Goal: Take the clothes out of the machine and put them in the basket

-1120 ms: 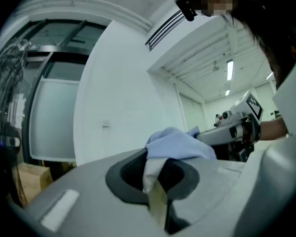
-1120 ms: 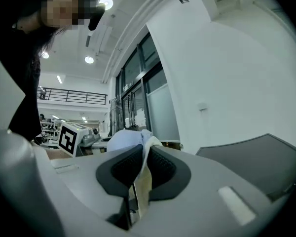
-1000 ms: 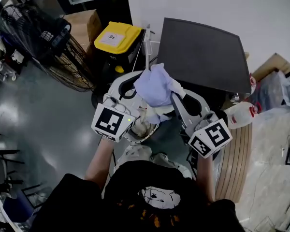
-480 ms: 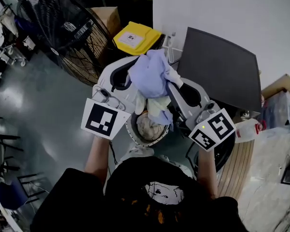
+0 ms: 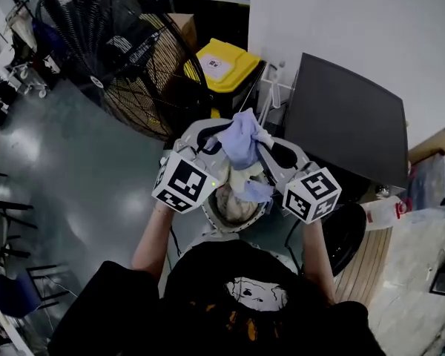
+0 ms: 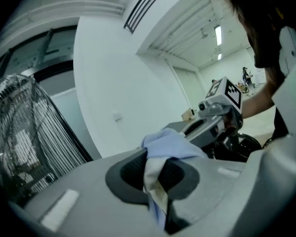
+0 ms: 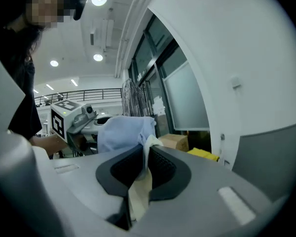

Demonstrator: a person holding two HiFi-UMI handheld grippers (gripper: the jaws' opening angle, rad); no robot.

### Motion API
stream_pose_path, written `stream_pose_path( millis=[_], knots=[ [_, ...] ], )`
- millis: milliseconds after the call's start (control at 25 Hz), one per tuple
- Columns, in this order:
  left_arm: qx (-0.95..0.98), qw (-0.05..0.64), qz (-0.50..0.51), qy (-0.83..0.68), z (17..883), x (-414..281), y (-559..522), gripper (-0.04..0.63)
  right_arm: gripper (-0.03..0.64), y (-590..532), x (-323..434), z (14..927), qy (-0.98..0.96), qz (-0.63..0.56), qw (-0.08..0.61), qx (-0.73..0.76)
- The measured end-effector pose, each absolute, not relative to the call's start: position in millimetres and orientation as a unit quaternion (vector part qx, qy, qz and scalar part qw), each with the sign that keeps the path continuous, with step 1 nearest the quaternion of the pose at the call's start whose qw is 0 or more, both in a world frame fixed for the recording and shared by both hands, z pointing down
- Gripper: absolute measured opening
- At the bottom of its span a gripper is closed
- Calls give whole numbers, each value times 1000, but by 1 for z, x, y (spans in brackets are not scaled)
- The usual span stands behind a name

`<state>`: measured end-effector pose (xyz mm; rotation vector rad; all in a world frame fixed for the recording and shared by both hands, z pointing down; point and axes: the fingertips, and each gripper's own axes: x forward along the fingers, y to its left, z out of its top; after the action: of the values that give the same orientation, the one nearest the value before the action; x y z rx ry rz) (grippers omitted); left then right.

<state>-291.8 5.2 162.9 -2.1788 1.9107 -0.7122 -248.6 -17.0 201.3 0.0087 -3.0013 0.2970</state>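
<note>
A light blue garment with a cream part [image 5: 242, 138] hangs bunched between my two grippers, over a white round basket [image 5: 210, 215] that holds other clothes. My left gripper [image 5: 216, 138] is shut on the garment's left side; the cloth is pinched between its pads in the left gripper view [image 6: 155, 174]. My right gripper [image 5: 270, 153] is shut on the right side, and cream fabric is squeezed in its jaws in the right gripper view [image 7: 145, 167]. The dark machine [image 5: 348, 117] stands behind and to the right.
A big black floor fan [image 5: 111, 50] stands at the back left. A yellow-lidded bin [image 5: 224, 67] sits between fan and machine. A white bottle [image 5: 382, 212] lies at the right by wooden slats. Grey floor spreads to the left.
Both grippers carried the garment away from the machine front and lower, until it hung over the basket. They have drawn closer together. Each grip has held.
</note>
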Motion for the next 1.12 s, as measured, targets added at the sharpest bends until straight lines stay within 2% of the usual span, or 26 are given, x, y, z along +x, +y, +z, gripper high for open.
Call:
stream_pose_path(
  millis=[240, 560, 640, 760, 840, 880, 960, 1000, 1120],
  knots=[
    [-751, -33, -315, 580, 286, -281, 6, 29, 55, -23, -239, 315, -970, 160, 180, 36],
    [-759, -145, -345, 533, 410, -282, 0, 29, 71, -30, -218, 425, -929, 193, 301, 96],
    [-760, -163, -354, 521, 433, -283, -2, 29, 105, -32, -214, 447, -918, 199, 327, 106],
    [-756, -189, -367, 508, 465, -286, -1, 29, 193, -30, -208, 478, -901, 209, 362, 111],
    [-750, -217, -373, 501, 488, -288, 2, 30, 221, -27, -203, 495, -893, 214, 378, 117],
    [-747, -237, -378, 492, 500, -289, 4, 42, 230, -25, -201, 500, -890, 217, 383, 119],
    [-744, -277, -391, 465, 526, -288, 13, 206, 242, -20, -196, 508, -885, 225, 389, 123],
    [-744, -290, -396, 454, 535, -287, 18, 237, 244, -17, -193, 510, -882, 228, 393, 124],
    [-746, -304, -385, 450, 545, -286, 23, 238, 245, -12, -188, 513, -880, 231, 395, 129]
  ],
)
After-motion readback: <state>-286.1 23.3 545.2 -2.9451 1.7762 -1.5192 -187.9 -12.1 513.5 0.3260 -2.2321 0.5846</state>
